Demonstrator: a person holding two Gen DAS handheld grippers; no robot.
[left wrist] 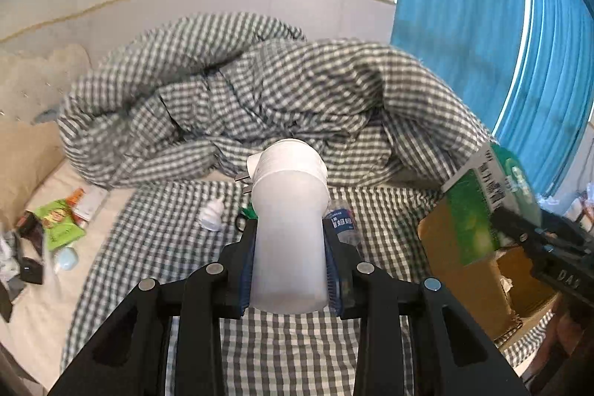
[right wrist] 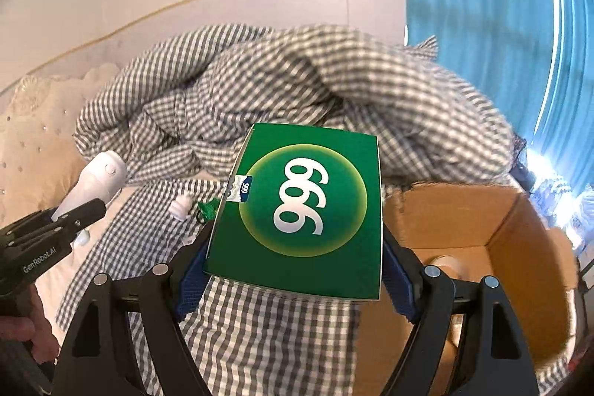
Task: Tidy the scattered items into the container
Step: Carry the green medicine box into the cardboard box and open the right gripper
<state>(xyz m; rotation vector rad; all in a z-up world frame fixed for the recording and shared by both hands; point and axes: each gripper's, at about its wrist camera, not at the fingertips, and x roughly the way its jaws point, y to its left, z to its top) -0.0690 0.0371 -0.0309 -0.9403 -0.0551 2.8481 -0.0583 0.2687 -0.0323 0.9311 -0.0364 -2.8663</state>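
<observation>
My left gripper (left wrist: 289, 236) is shut on a white plastic bottle-shaped device (left wrist: 287, 229) and holds it above the checked bed sheet; it also shows in the right wrist view (right wrist: 94, 184). My right gripper (right wrist: 297, 247) is shut on a green box marked 999 (right wrist: 300, 210), held just left of the open cardboard box (right wrist: 493, 240). In the left wrist view the green box (left wrist: 479, 210) sits over the cardboard box (left wrist: 445, 240). A small white charger (left wrist: 212, 212), a green clip (left wrist: 247, 210) and a clear water bottle (left wrist: 343, 219) lie on the sheet.
A bunched checked duvet (left wrist: 260, 99) fills the back of the bed. Green snack packets, a light blue case and dark items (left wrist: 55, 225) lie scattered at the left. Blue curtains (left wrist: 482, 25) hang on the right. A roll of tape (right wrist: 445, 264) lies inside the cardboard box.
</observation>
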